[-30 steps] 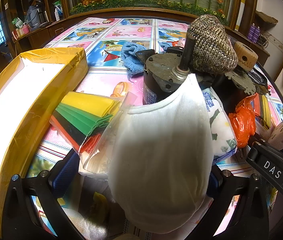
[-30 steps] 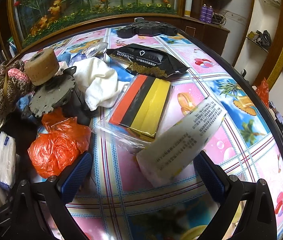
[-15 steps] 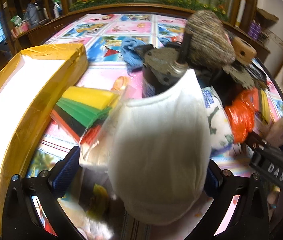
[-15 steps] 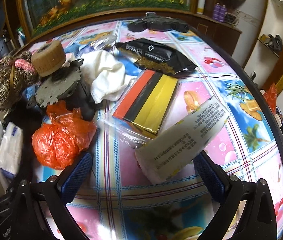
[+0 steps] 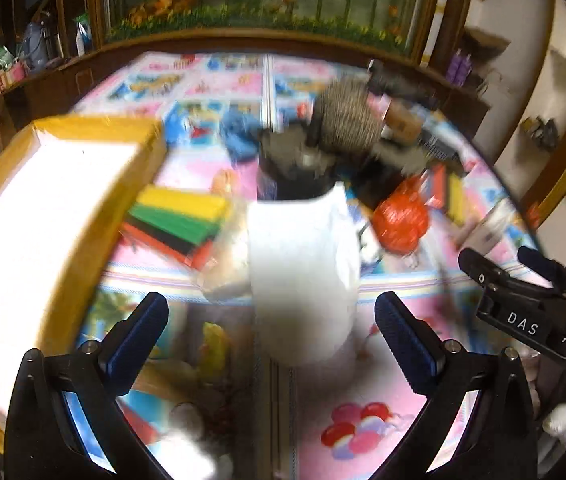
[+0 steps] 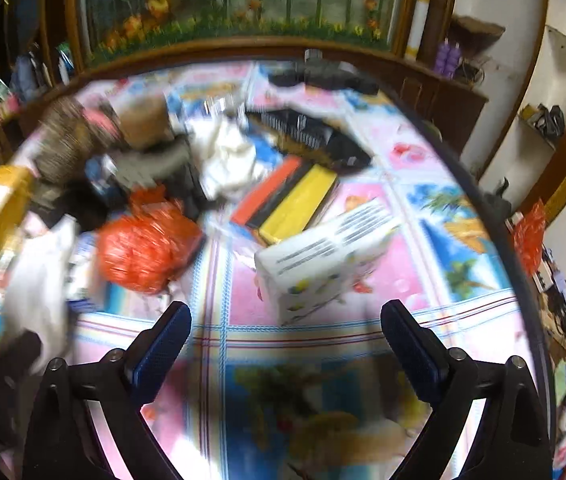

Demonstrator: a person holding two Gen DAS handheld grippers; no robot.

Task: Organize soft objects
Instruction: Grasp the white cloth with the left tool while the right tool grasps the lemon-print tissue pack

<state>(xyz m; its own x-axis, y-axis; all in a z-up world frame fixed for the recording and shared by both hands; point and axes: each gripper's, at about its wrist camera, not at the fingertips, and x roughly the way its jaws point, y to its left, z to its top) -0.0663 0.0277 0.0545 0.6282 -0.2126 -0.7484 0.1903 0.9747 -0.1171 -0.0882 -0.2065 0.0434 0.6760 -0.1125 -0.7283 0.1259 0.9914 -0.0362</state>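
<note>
My left gripper (image 5: 271, 326) is open; a white cloth (image 5: 303, 276) stands between and just beyond its fingers, not pinched. A yellow-edged white box (image 5: 43, 220) lies to the left. A bag of yellow, green, black and red cloths (image 5: 179, 220) lies between box and white cloth. A knitted hat (image 5: 347, 120) and an orange plastic bag (image 5: 401, 220) sit behind. My right gripper (image 6: 285, 336) is open and empty above the tablecloth, with a white tissue pack (image 6: 323, 260) just ahead, a striped cloth pack (image 6: 291, 200) and a white rag (image 6: 231, 156) beyond.
A dark metal motor (image 5: 295, 168) stands behind the white cloth. A black packet (image 6: 315, 136) and a wooden spool (image 6: 143, 124) lie further back. The right gripper's body (image 5: 523, 316) shows at the left view's right edge. The round table's edge (image 6: 483, 208) curves on the right.
Both cameras have pulled back and up, with heavy motion blur. The white cloth now looks smaller and farther from the left gripper. The tissue pack sits farther ahead of the right gripper.
</note>
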